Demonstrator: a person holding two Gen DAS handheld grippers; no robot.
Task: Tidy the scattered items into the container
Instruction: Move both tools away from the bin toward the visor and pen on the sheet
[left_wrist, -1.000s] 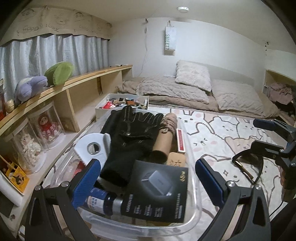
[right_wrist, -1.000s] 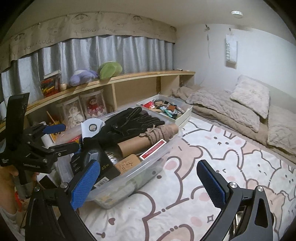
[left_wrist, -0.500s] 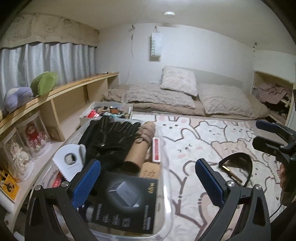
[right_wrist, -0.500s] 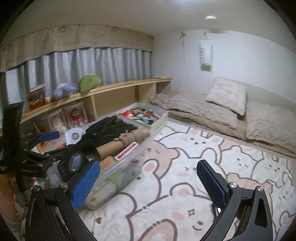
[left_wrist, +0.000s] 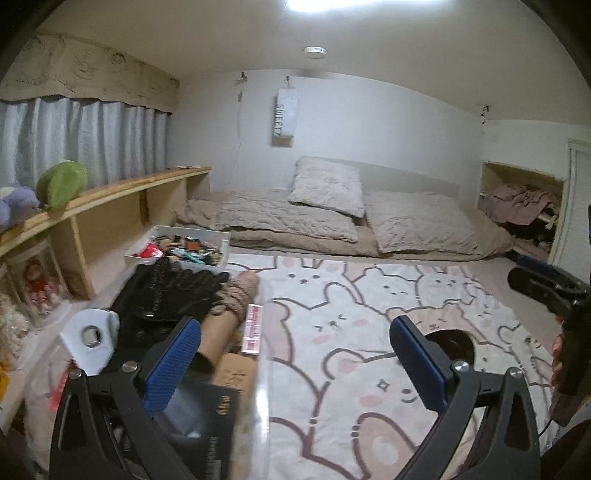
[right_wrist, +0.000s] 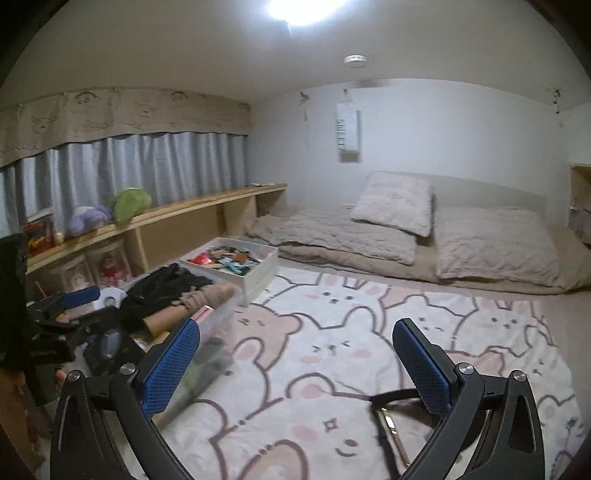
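A clear plastic bin (left_wrist: 264, 373) stands at the left on the bunny rug (left_wrist: 351, 325). It holds black gloves (left_wrist: 170, 291), a cardboard tube wound with twine (left_wrist: 229, 314), a white tape dispenser (left_wrist: 90, 338) and a black box (left_wrist: 207, 421). The bin also shows in the right wrist view (right_wrist: 218, 325). A black headband-like loop (right_wrist: 388, 417) lies on the rug by my right gripper (right_wrist: 295, 373), and shows in the left wrist view (left_wrist: 448, 341). My left gripper (left_wrist: 295, 365) is open and empty beside the bin. My right gripper is open and empty above the rug.
A white tray of small items (right_wrist: 236, 258) sits behind the bin. A wooden shelf (right_wrist: 166, 218) with plush toys runs along the left wall. Bedding and pillows (right_wrist: 424, 240) lie at the far end of the rug.
Both grippers have swung right and pulled back from the bin, which now sits farther left in both views. The black loop has come into the right wrist view. Both stay open.
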